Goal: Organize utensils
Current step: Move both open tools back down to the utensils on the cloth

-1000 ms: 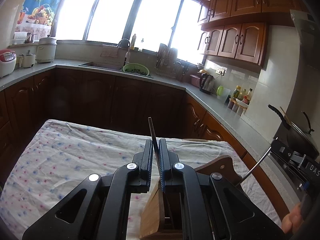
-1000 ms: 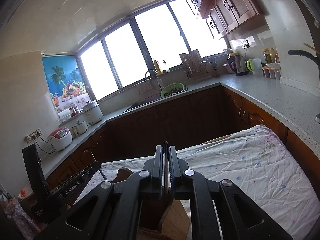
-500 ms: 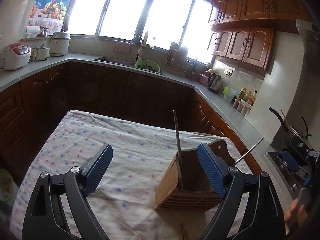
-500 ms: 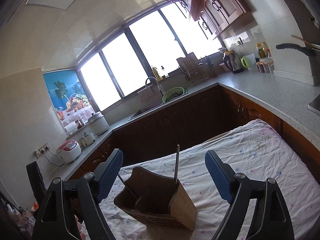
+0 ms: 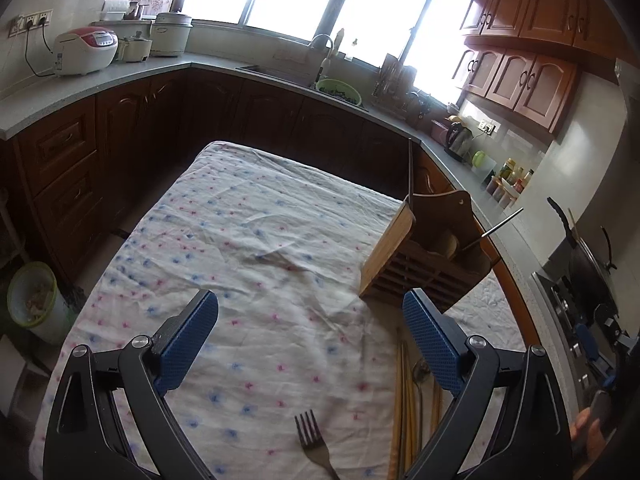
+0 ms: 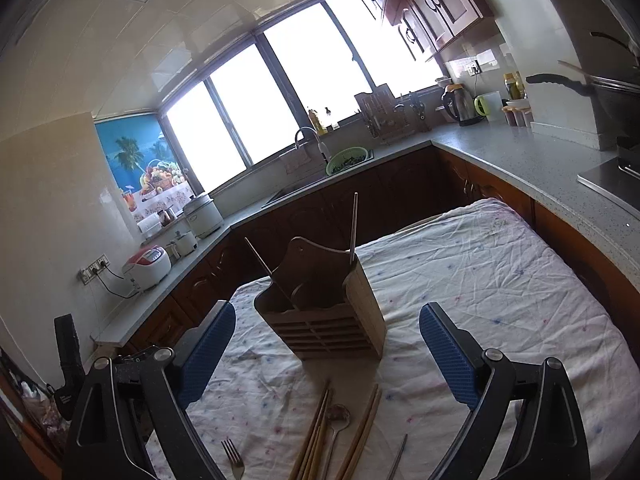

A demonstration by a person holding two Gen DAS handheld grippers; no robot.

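A wooden utensil holder (image 6: 324,312) stands on the cloth-covered table (image 6: 480,280); it also shows in the left wrist view (image 5: 424,256). Two thin metal rods stand in it, one upright (image 6: 353,224), one leaning (image 6: 266,268). In front of it lie wooden chopsticks (image 6: 316,436), a spoon (image 6: 336,420), a fork (image 6: 234,460) and a metal chopstick (image 6: 398,460). The fork (image 5: 314,444) and chopsticks (image 5: 404,400) also show in the left wrist view. My left gripper (image 5: 312,344) is open and empty above the cloth. My right gripper (image 6: 328,348) is open and empty, just short of the holder.
Dark wood cabinets and a grey counter (image 6: 540,160) wrap around the table. A sink with a green bowl (image 6: 346,158) is at the back. Rice cookers (image 5: 86,50) stand at the left. A stove with a black pan (image 5: 588,264) is at the right. A bin (image 5: 32,304) is on the floor.
Both grippers have let go of the rods they held in the holder, opened wide, and pulled back and down; the loose utensils on the cloth have come into view.
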